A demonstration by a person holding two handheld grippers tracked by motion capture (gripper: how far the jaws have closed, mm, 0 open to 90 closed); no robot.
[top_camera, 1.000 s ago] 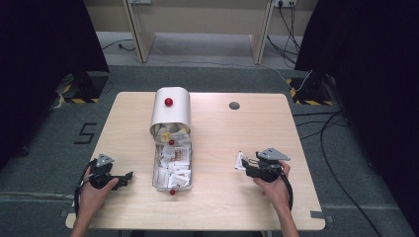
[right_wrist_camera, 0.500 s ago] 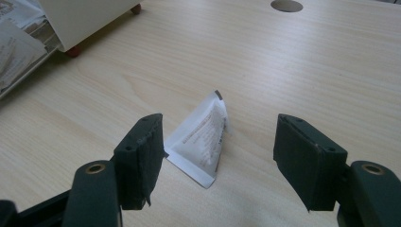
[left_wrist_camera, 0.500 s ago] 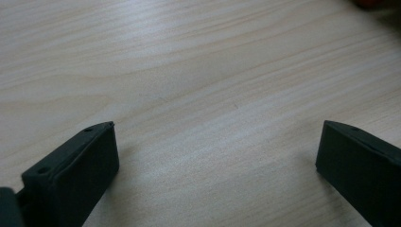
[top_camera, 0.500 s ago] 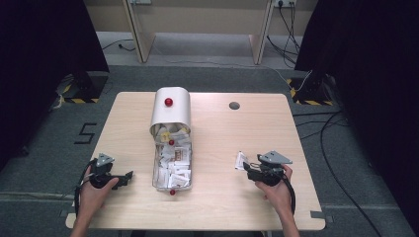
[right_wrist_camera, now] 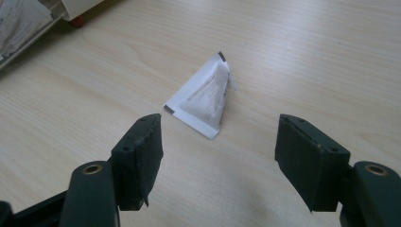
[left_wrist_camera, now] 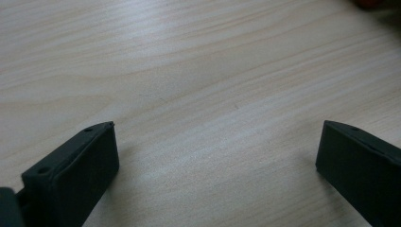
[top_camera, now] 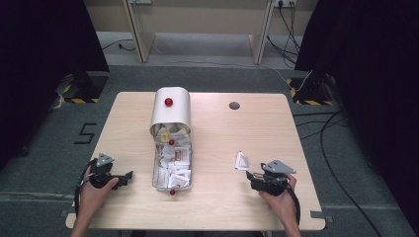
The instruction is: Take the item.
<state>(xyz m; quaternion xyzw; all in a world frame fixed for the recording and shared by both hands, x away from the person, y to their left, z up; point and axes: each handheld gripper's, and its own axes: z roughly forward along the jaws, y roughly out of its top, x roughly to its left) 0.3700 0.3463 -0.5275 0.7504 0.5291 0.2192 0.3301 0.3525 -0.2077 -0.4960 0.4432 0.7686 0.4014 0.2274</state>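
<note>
Sachet is what our work turns on: a small white paper packet with grey print, lying alone on the bare table, puffed up into a tent shape. In the right claw view it sits just ahead of the right claw, a little left of the midline between the two black jaws, apart from both. Its long axis runs slantwise, from the near-left corner up to the far-right corner, so it crosses the gap at an angle rather than lying square to it.

The right claw stands wide open and holds nothing. In the high view we see it at the table's near right, pointing toward the sachet, which lies just beyond it and toward the table's middle. We judge that a short push forward, with a slight turn to meet the slant, would bring the jaws to either side of the packet.

The left claw rests at the near left, well apart from the sachet; it too is spread wide with nothing between its jaws, only bare wood in the left claw view. The right hand is plainly the nearer.

Between the two claws lies the open metal box full of similar sachets, its domed lid tipped back.
</note>
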